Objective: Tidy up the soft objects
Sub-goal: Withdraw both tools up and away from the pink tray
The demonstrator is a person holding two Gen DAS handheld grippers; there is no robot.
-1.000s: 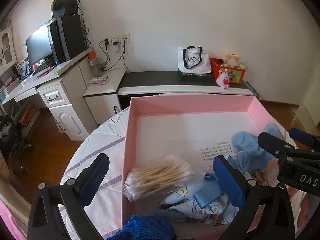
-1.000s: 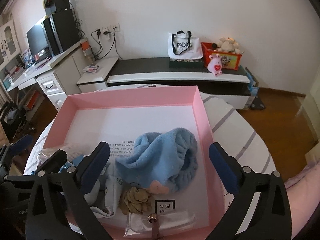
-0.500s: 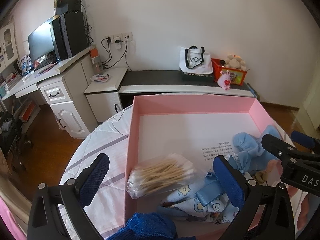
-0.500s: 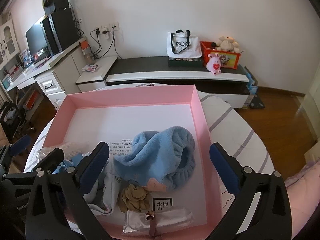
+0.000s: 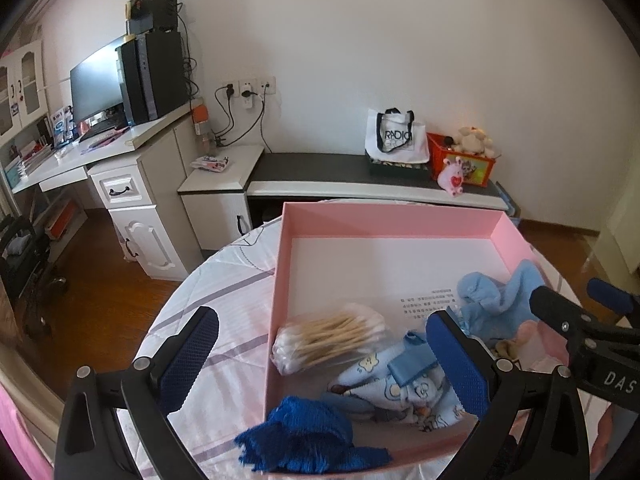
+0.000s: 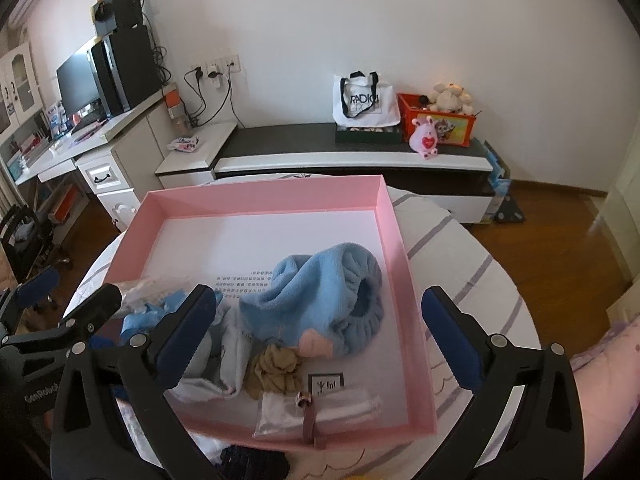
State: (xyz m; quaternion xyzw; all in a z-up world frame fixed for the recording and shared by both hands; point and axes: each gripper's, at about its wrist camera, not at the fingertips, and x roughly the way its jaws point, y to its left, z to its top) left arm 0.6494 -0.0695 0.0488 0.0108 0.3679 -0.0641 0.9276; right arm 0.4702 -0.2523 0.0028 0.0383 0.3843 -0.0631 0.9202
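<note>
left to right: our left hand-held gripper [image 5: 320, 354] hangs w/ jaws spread wide, empty, over the near-left corner of the pink box [image 5: 392, 216] on the tabletop [image 5: 224, 300]. we'd say come down slow on the limp dark-blue knit cloth [image 5: 308, 436] draped over the near wall, pinching a thick fold, not the crinkly clear bag of cotton swabs [image 5: 328, 338]. mid-box: printed baby cloth [image 5: 404, 392], fluffy light-blue fleece hat [image 6: 316, 304], crumpled tan scrunchie [image 6: 278, 370]. right hand-held gripper [image 6: 320, 332] also wide apart, holding nothing, above the hat.

Likely a home bedroom, computer desk [image 5: 100, 148], low cabinet [image 6: 340, 156], plush toys [image 6: 450, 98]
</note>
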